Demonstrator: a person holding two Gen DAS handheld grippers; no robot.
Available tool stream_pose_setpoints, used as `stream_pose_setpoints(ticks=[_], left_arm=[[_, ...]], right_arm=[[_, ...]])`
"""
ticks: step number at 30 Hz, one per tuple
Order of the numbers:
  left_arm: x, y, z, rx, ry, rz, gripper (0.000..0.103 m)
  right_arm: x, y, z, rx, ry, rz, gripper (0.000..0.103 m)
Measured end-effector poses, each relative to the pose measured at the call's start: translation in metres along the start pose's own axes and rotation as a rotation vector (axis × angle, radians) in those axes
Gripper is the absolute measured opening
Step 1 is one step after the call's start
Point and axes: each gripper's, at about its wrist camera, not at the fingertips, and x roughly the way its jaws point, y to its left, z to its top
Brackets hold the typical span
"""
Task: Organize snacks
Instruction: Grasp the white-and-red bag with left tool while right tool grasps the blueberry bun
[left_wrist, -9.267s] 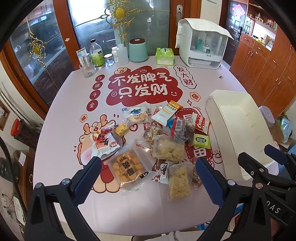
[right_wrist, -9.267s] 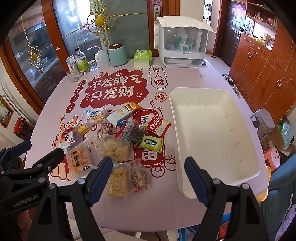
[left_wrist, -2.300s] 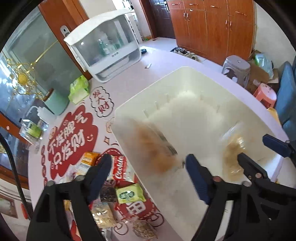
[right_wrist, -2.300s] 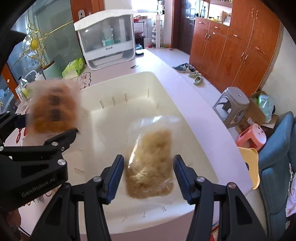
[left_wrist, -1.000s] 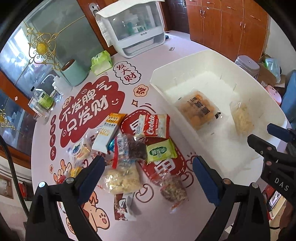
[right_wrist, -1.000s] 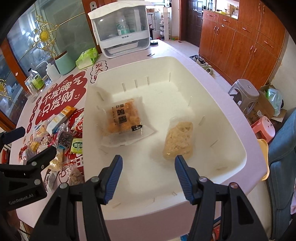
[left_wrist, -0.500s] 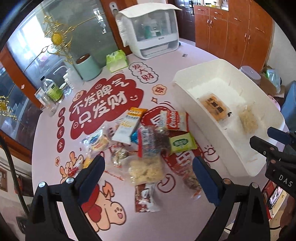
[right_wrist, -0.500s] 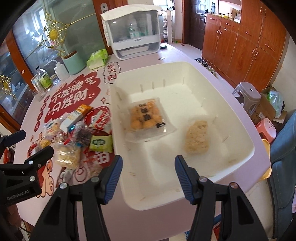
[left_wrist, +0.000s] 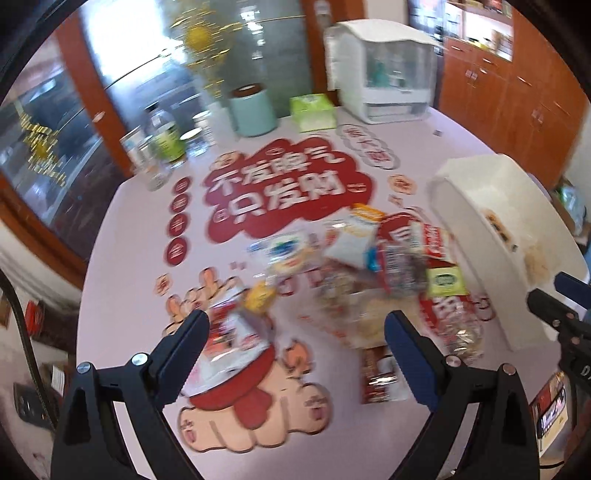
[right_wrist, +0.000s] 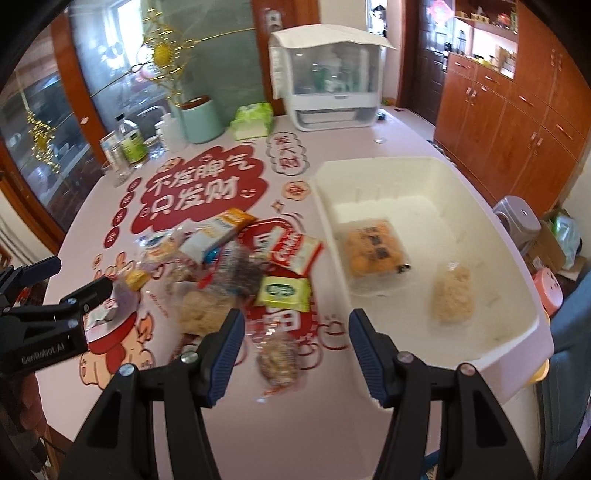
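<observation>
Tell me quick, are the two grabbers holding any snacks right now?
Left gripper: open, holding nothing, above the snacks on the table.
Right gripper: open, holding nothing, near the white bin.

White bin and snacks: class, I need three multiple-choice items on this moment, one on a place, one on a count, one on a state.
1. Where does the green packet lie?
A in the bin
B on the table beside the bin
C on the tissue pack

2. How many packs lie in the bin?
A two
B none
C five

3. The right hand-held gripper is
A shut on a bottle
B shut on the bin rim
C open, holding nothing

B: green packet lies on the table left of the bin.
A: orange pack, pale pack.
C: right hand-held gripper gapes.
</observation>
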Motion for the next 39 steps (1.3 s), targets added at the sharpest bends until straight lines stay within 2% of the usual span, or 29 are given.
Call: stream_pose_setpoints(ticks=[9,12,17,21,28,30,34,39], left_arm=[[0.019,0.102,-0.044,-0.175,0.087,0.119,0.095],[0.026,0.129,-0.057,-0.228,0.122,0.135,0.095],[0.037,0.15,-0.075,-0.265,0.171,0.134,0.095],[0.049,0.154,-0.077,-0.277,0.194,0.099,0.095],[0.096,0.135,-0.054,-0.32,0.214,-0.062,0.095],[0.111,0.127,-0.048,-0.328,0.232,-0.086,0.095],[0.145,0.114,-0.04,-0.362,0.278,-0.102,0.095],[0.171,0.118,-0.039,-0.436,0.325,-0.114,0.095]], right_arm=[[0.019,0.052,0.01,-0.058,0.047,0.074,0.059],[0.028,0.071,0.013,-0.084,0.068,0.097,0.059],[0.045,0.098,0.02,-0.117,0.114,0.142,0.059],[0.06,0.119,0.031,-0.131,0.138,0.178,0.059],[0.1,0.148,0.064,-0.191,0.138,0.167,0.059],[0.115,0.156,0.074,-0.206,0.153,0.181,0.059],[0.146,0.176,0.095,-0.214,0.192,0.198,0.059],[0.187,0.2,0.112,-0.222,0.261,0.202,0.059]])
